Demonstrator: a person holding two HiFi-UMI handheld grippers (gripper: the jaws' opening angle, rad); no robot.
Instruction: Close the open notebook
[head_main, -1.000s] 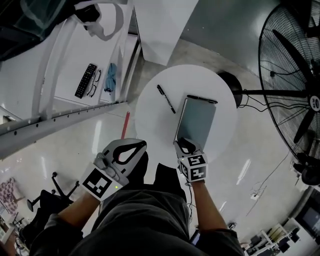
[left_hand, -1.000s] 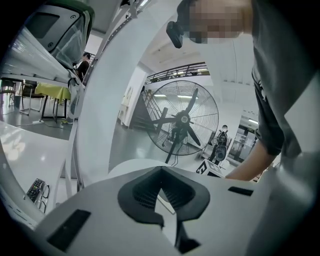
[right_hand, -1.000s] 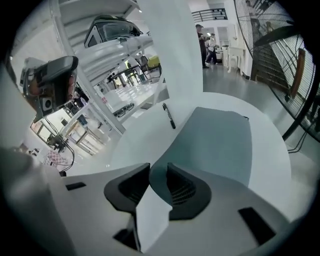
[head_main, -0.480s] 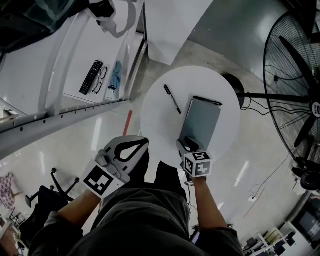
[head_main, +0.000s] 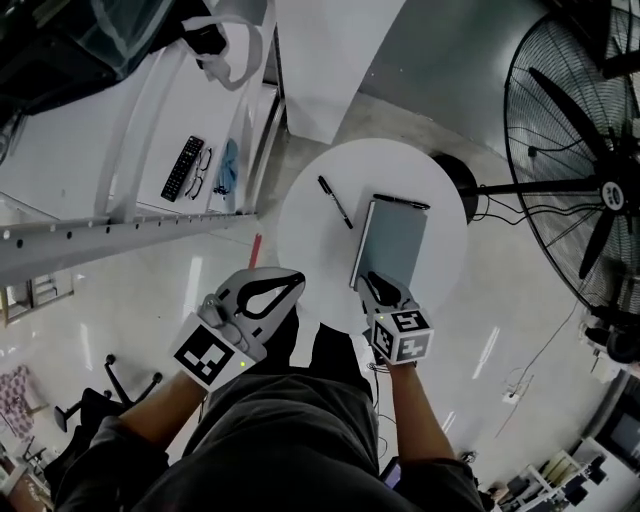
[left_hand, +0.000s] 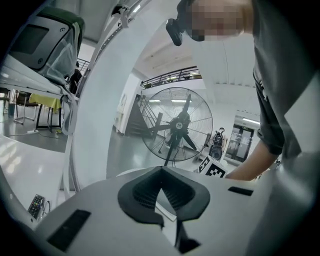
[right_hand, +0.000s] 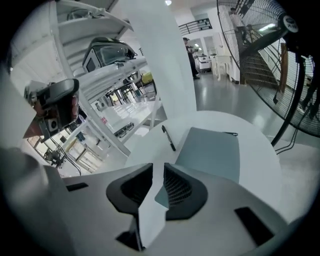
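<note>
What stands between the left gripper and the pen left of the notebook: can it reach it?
Probably yes. The left gripper hovers by the near edge of the table, and only bare tabletop lies between it and the pen. Its jaws are together, so they must open first.

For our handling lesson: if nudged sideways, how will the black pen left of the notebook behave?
The black pen looks slim and round, so it would probably roll on the smooth white table. Thin, so likely light.
</note>
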